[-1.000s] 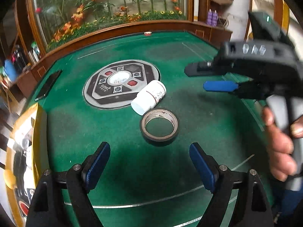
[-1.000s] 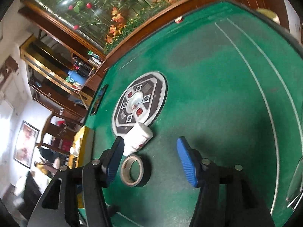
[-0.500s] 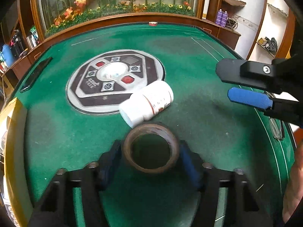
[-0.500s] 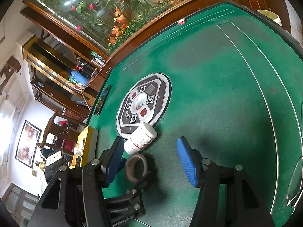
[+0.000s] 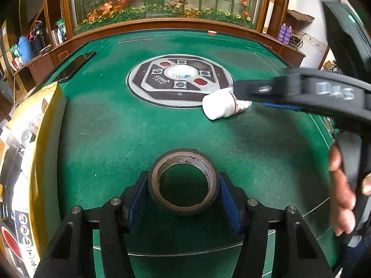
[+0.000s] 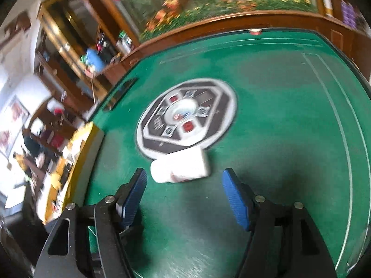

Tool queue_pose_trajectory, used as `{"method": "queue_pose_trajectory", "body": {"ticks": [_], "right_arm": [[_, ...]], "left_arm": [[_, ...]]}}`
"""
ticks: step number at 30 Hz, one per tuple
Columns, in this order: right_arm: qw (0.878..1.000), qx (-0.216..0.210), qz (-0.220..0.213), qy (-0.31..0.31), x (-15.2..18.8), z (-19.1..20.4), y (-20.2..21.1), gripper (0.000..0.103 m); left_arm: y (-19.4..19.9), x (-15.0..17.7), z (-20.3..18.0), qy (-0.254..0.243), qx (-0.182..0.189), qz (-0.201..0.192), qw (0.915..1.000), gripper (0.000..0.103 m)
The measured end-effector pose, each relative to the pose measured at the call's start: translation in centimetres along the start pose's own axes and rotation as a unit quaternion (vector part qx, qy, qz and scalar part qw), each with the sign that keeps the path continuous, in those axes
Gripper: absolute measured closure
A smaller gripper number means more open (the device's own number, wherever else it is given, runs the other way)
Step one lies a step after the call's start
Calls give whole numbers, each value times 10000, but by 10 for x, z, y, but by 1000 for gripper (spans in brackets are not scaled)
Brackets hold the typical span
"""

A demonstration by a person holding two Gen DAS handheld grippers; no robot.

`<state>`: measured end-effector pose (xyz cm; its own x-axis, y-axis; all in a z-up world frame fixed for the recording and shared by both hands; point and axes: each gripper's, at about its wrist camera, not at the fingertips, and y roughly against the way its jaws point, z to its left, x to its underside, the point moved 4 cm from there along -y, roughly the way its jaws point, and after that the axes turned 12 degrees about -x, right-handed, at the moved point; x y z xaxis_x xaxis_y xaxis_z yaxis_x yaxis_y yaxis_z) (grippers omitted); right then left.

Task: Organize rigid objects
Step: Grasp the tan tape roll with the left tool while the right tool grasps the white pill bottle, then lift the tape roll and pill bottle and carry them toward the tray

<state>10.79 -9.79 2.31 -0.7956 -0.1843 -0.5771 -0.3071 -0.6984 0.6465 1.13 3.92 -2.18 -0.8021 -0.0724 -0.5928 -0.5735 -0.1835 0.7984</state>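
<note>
A roll of dark tape (image 5: pixel 185 158) with a brown core is held just above the green felt table (image 5: pixel 104 127), and my left gripper (image 5: pixel 184 185) is shut on its sides. A white pill bottle (image 5: pixel 218 107) lies on its side at the edge of the round panel. My right gripper (image 5: pixel 252 99) reaches in from the right over that bottle. In the right wrist view the bottle (image 6: pixel 180 168) lies at the fingertips of the right gripper (image 6: pixel 184 176). The jaws are opening and the blue pads (image 6: pixel 234 199) stand clear of the bottle.
A round grey and black control panel (image 5: pixel 180 81) sits in the table's middle. A yellow box (image 5: pixel 34 150) lies along the left edge, and a dark flat slab (image 5: pixel 76 66) lies at the far left. A person's hand (image 5: pixel 343 185) holds the right gripper's handle.
My left gripper closed on the tape roll and carried it left, away from the bottle. My right gripper rolled, swung over to the bottle and widened its jaws.
</note>
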Motion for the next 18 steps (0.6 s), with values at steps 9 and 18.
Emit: {"method": "queue_pose_trajectory", "body": {"ticks": [9, 18], "right_arm": [[9941, 786, 305, 689, 4, 9, -35, 41], [9954, 738, -47, 606, 5, 2, -4, 41]], "left_arm": [[-1, -1, -1, -35, -52, -18, 10000, 40], [10, -7, -8, -150, -237, -370, 9989, 40]]}}
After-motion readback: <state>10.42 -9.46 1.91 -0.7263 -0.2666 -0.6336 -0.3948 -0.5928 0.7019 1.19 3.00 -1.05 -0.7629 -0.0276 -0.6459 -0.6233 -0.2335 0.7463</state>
